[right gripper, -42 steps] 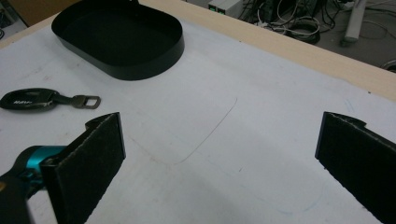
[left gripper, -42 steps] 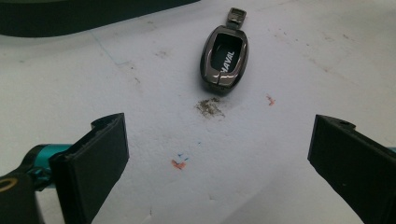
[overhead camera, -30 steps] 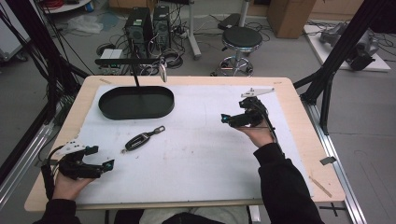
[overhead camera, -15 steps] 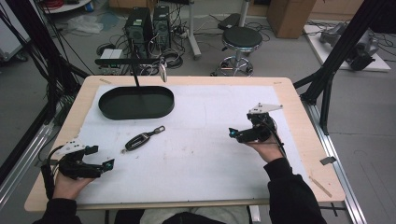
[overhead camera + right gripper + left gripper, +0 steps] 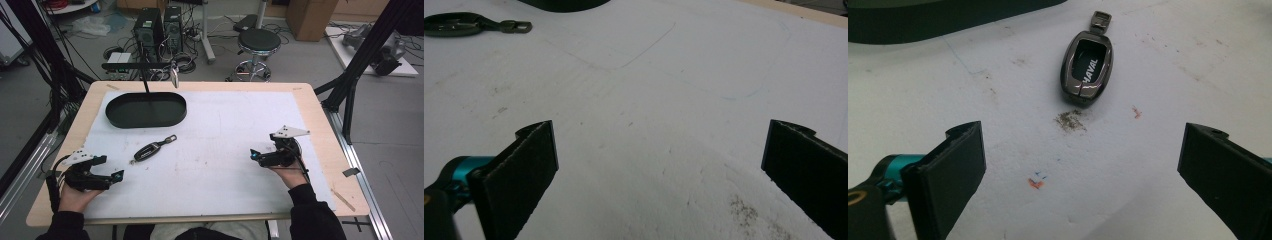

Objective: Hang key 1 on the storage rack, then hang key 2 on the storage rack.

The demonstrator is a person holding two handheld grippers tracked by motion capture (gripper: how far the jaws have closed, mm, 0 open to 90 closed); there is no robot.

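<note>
The car key fob [image 5: 150, 149] lies flat on the white mat [image 5: 225, 130] in the left centre of the high view, its metal loop pointing to the upper right, just below the black oval tray [image 5: 145, 111] and apart from it; in the left gripper view the car key fob [image 5: 1087, 65] sits at the upper centre, dark window up, well ahead of the jaws. The left gripper [image 5: 116, 176] rests at the lower left of the high view, held in a hand, its jaws spread wide with nothing between them and aimed toward the fob. The right gripper [image 5: 254, 155] sits at the lower right, also spread wide and empty, well apart from the fob, which shows at the upper left of its own view [image 5: 459, 24]. Judging from this, the risk lies in the pickup: the fob is low, smooth and rounded, so jaws closing too high could slide over it or squirt it sideways across the mat, and an approach across its length instead of its narrow width could push it toward the tray rim rather than grip it
</note>
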